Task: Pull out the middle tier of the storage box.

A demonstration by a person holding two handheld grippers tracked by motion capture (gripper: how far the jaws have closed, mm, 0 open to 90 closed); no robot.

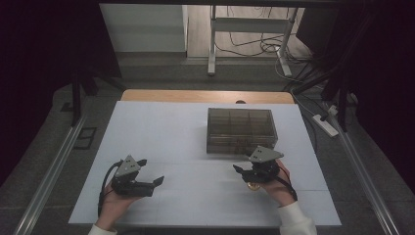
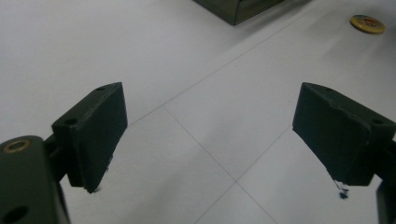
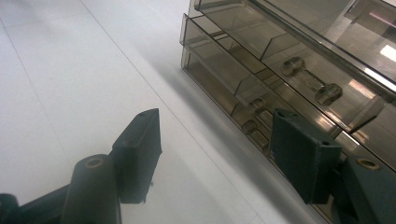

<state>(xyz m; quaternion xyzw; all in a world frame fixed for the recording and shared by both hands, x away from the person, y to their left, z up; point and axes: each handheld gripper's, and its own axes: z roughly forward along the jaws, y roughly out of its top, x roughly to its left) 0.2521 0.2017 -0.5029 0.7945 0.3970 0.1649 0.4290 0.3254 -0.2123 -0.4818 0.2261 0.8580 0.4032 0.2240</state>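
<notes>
A smoky see-through drawer box [image 1: 241, 129] stands right of the table's middle; the right gripper view shows its stacked drawers [image 3: 233, 60] and clear bar handles [image 3: 310, 79] from close by. My right gripper [image 1: 243, 169] is just in front of the box's near right corner, open and holding nothing [image 3: 215, 126]. A small yellow round disc [image 1: 253, 185] lies on the mat under that hand and appears far off in the left gripper view [image 2: 368, 23]. My left gripper [image 1: 150, 171] rests at the near left, jaws wide open over bare mat [image 2: 208, 107].
A white mat [image 1: 161, 132] covers the table, with a wooden strip [image 1: 195, 95] along the far edge. Metal rails [image 1: 54, 166] run down both sides. A corner of the box [image 2: 238, 9] shows at the top of the left gripper view.
</notes>
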